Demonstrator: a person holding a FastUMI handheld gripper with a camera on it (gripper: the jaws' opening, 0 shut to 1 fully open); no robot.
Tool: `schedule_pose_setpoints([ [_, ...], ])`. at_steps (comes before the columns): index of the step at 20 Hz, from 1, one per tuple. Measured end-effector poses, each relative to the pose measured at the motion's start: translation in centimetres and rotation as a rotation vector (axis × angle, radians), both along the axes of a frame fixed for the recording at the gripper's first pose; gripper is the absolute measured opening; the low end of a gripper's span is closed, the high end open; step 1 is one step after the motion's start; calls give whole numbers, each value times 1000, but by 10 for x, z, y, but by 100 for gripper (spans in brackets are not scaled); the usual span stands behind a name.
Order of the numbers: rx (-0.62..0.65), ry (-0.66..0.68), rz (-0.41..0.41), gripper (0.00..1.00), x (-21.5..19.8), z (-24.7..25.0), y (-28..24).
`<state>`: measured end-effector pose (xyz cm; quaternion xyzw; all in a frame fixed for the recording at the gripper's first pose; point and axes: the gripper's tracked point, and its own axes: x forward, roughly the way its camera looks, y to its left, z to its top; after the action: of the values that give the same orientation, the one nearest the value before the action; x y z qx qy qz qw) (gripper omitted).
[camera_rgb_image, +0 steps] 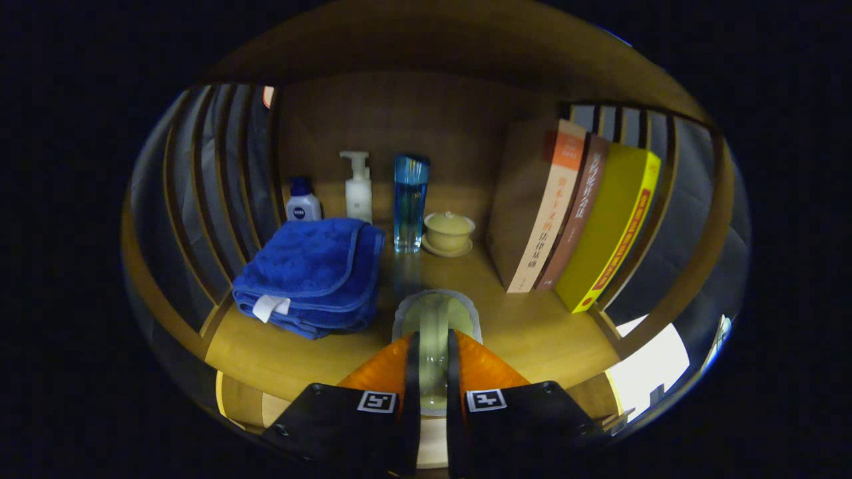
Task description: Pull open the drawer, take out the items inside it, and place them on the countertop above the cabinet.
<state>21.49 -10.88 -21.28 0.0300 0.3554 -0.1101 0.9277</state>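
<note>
Gripper view: tongs (433, 346) clamped on clear glass (436, 316).

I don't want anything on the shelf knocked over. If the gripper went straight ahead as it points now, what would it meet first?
The gripper, shut on a clear glass, points at the tall blue bottle. The glass would probably reach it first, though depth is hard to judge.

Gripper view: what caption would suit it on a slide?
Gripper shut on a clear glass above the countertop, beside a folded blue towel.
</note>
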Motion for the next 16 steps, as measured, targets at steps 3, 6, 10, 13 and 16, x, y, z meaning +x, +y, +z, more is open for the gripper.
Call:
schedule_pose_setpoints([
  [3, 85, 27, 14, 25, 12, -22, 4],
  [6, 134, 25, 15, 25, 23, -28, 4],
  [10, 148, 10, 27, 34, 31, -35, 3],
  [13, 139, 7, 36, 47, 31, -38, 2],
  [16, 141, 3, 21, 70, 31, -39, 0],
])
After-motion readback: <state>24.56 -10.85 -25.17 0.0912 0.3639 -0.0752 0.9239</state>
